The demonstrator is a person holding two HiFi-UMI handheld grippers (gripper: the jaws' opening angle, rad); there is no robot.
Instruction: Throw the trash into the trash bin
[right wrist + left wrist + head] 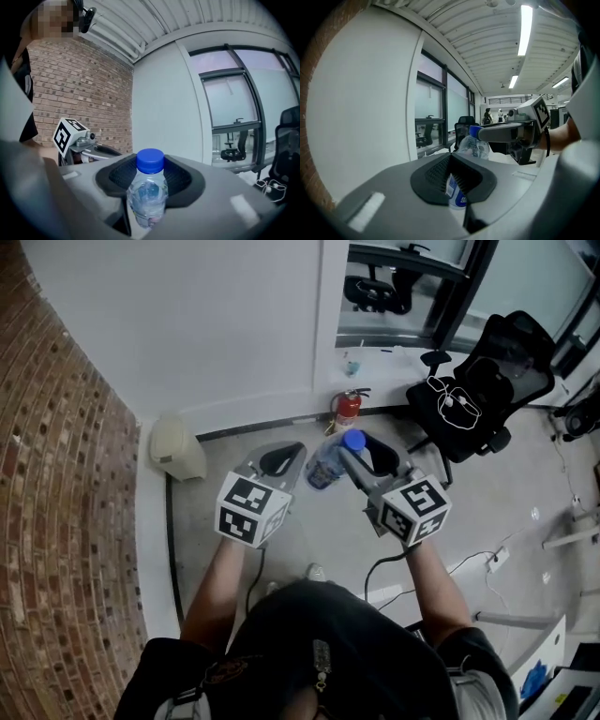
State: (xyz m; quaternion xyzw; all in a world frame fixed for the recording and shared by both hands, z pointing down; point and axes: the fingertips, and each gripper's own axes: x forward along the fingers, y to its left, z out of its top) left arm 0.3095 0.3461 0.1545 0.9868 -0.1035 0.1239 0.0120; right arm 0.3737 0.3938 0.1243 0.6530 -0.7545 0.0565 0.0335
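A clear plastic bottle point(326, 468) with a blue cap hangs in the air between both grippers. My right gripper point(359, 457) is shut on its upper part just below the cap; in the right gripper view the bottle point(148, 190) stands upright between the jaws of that gripper point(147, 199). My left gripper point(298, 457) holds the lower, labelled end, and the bottle point(474, 146) shows through the left gripper's point(457, 187) narrow jaw gap. A beige lidded trash bin point(176, 448) stands on the floor by the wall corner, left of and beyond the grippers.
A brick wall point(56, 521) runs along the left and a white wall stands ahead. A red fire extinguisher point(347, 409) stands against that wall, with a black office chair point(478, 395) to its right. Cables point(469, 563) trail over the floor at the right.
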